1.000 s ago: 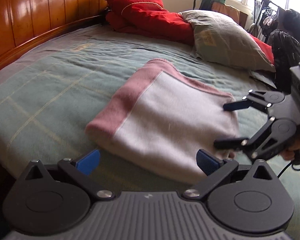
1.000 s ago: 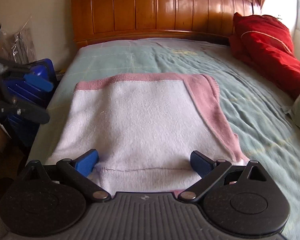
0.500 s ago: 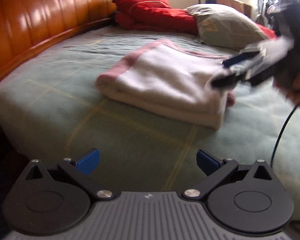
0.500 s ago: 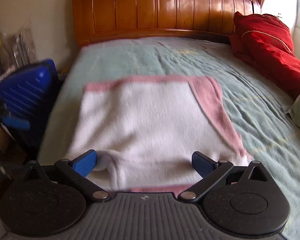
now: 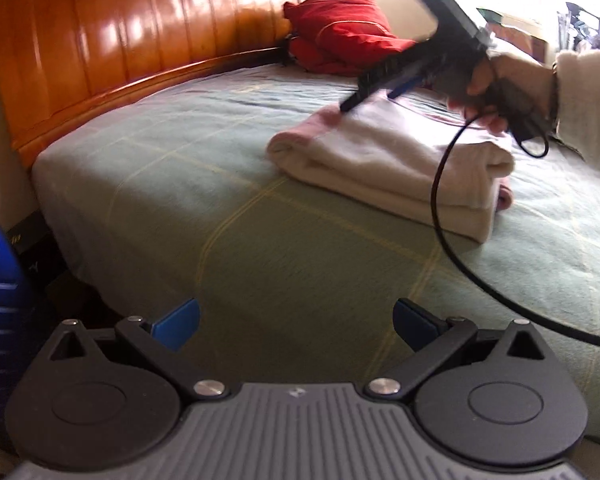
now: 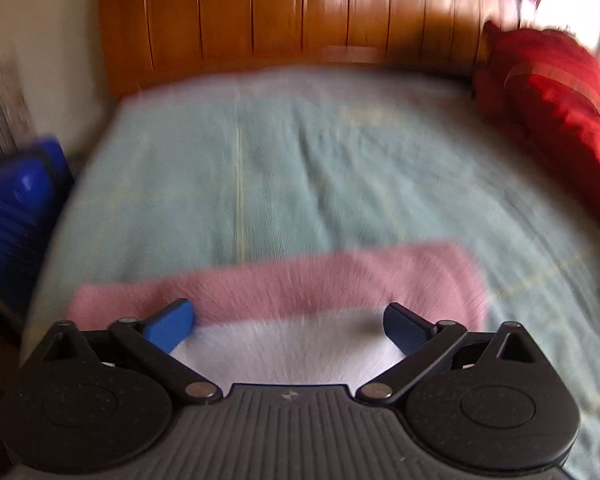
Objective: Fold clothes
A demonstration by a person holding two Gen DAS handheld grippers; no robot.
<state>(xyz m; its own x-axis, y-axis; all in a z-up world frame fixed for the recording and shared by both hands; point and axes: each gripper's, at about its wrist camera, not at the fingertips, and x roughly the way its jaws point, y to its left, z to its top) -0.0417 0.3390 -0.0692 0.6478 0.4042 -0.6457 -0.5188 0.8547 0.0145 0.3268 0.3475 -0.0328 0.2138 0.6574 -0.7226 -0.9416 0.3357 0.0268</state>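
A folded white and pink garment (image 5: pixel 388 160) lies in a thick stack on the green bedspread (image 5: pixel 220 184). My left gripper (image 5: pixel 296 326) is open and empty, low at the bed's near edge, well short of the stack. A hand (image 5: pixel 484 92) holds my right gripper (image 5: pixel 368 98) over the stack's far pink edge, its tips close to the fabric. In the blurred right wrist view the right gripper (image 6: pixel 288 326) stands open above the garment (image 6: pixel 300 292), nothing between its fingers.
A wooden headboard (image 5: pixel 120 44) runs along the far side. Red bedding (image 5: pixel 340 40) is piled at the head of the bed. A blue suitcase (image 5: pixel 0 288) stands beside the bed on the left. A black cable (image 5: pixel 444 208) hangs from the right gripper across the stack.
My left gripper has pulled back off the garment to the bed's edge. The right gripper has moved forward over the stack toward its pink far edge.
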